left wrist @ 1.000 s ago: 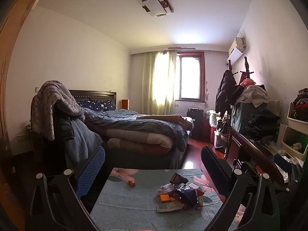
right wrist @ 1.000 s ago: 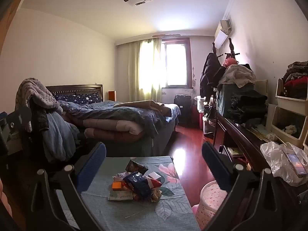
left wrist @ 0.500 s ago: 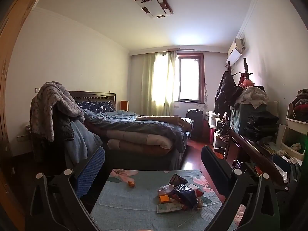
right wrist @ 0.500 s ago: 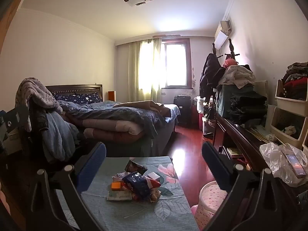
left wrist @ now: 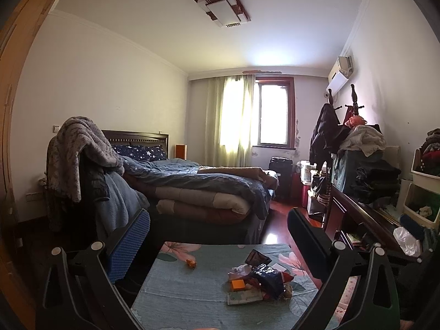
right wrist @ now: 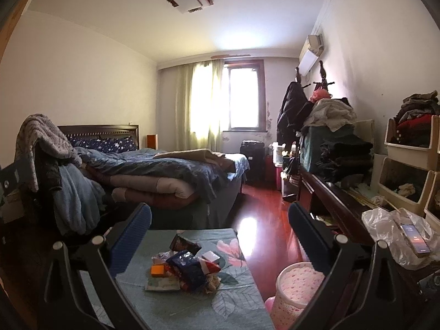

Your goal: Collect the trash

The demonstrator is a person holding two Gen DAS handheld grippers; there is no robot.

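A pile of trash (left wrist: 258,277) lies on a low table with a teal flowered cloth (left wrist: 176,297): dark blue and red wrappers, an orange box, a flat white packet. A small orange scrap (left wrist: 191,263) lies apart to its left. The same pile shows in the right wrist view (right wrist: 184,271). My left gripper (left wrist: 218,233) is open and empty, held above and short of the table. My right gripper (right wrist: 220,228) is open and empty, likewise above the table. A pink speckled bin (right wrist: 295,288) stands on the floor right of the table.
A bed with piled quilts (left wrist: 203,189) stands beyond the table. A chair draped with blankets (left wrist: 82,165) is at the left. A dark desk (right wrist: 338,206) with clothes, a plastic bag (right wrist: 390,233) and a phone runs along the right wall. Red wood floor (right wrist: 255,206) lies between.
Both views have drifted slightly; the trash pile sits a little lower and nearer in the frames. Both grippers stay open and empty.
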